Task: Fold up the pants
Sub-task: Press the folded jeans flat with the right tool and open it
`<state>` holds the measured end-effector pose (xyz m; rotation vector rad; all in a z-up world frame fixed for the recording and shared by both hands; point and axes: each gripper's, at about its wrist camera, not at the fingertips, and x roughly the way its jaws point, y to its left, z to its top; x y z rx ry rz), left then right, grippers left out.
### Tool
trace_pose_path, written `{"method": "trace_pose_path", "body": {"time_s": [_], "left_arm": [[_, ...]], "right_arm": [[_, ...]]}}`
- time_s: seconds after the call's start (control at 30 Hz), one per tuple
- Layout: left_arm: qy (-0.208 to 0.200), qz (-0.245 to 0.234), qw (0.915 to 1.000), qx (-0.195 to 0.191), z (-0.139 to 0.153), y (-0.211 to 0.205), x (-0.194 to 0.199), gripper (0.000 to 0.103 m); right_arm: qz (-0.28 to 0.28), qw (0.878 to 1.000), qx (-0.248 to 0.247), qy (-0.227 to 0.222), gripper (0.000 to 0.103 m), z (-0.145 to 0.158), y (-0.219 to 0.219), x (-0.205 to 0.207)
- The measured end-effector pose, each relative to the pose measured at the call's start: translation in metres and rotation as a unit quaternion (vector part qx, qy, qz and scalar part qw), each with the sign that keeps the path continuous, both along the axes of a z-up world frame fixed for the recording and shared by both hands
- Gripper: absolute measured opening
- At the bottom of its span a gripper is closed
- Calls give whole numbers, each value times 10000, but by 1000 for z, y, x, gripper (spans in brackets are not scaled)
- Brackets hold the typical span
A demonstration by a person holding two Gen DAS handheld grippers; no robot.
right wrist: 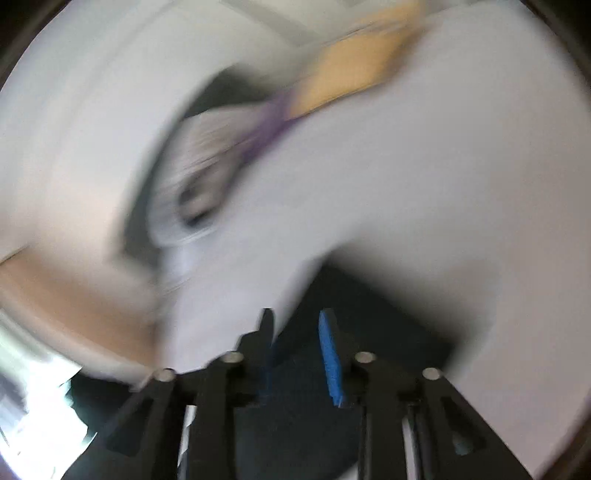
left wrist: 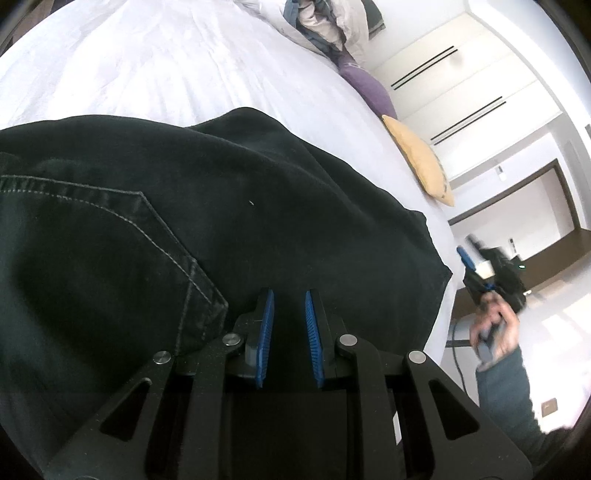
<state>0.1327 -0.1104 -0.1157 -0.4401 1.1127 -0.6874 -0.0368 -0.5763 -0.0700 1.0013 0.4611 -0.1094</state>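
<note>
Black pants (left wrist: 229,221) lie bunched on the white bed (left wrist: 147,66), a stitched back pocket (left wrist: 122,251) showing at the left. My left gripper (left wrist: 289,295) sits low on them, its blue pads a narrow gap apart with dark cloth between, shut on the pants. Off the bed's right edge, a hand (left wrist: 495,325) holds my right gripper (left wrist: 469,249), which is blurred. The right wrist view is smeared by motion. There my right gripper (right wrist: 295,314) stands open with nothing pressed between its pads, and a dark patch of pants (right wrist: 388,325) lies behind it.
A yellow pillow (left wrist: 421,162) and a purple pillow (left wrist: 369,88) lie along the bed's right edge. A heap of clothes (left wrist: 332,22) sits at the far end. White wardrobe doors (left wrist: 461,92) and a dark wooden desk (left wrist: 554,258) stand beyond the bed.
</note>
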Motion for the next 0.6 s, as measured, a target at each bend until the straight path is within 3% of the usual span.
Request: {"method": "trace_pose_path", "body": {"time_s": [0.03, 0.1, 0.13, 0.17, 0.2, 0.23, 0.3, 0.4, 0.5, 0.53, 0.6], "left_arm": [[12, -18, 10000, -30, 0, -3, -1, 17], [52, -149, 9998, -94, 2, -12, -3, 17], [21, -235, 9997, -90, 5, -18, -4, 17], [-41, -323, 9995, -52, 7, -23, -5, 17], [-74, -383, 9992, -4, 8, -27, -6, 17], [-68, -415, 9991, 49, 7, -28, -6, 17], [15, -363, 9993, -5, -1, -21, -6, 17], [139, 63, 9997, -209, -7, 8, -6, 17], [168, 274, 9994, -125, 1, 21, -6, 17], [123, 269, 9996, -44, 7, 19, -4, 17], [-47, 106, 9996, -273, 25, 0, 5, 17]], "right_arm": [[505, 9985, 58, -183, 54, -5, 23, 10], [1421, 9894, 194, -210, 54, -21, 73, 36], [1711, 9851, 110, 131, 54, -35, 90, 48], [1763, 9823, -11, 626, 47, -53, 98, 56], [1625, 9819, -117, 964, 1, -68, 98, 58], [1396, 9839, -175, 1105, 0, -78, 88, 56], [882, 9917, 485, 800, 0, -89, 57, 41], [-460, 9906, -437, 1212, 0, -67, 14, 11], [-1477, 9819, 43, 1185, 0, -65, -34, -25], [-1595, 9798, 36, 1207, 5, -56, -35, -30], [-1533, 9799, -355, 1223, 27, -32, -16, -30]]}}
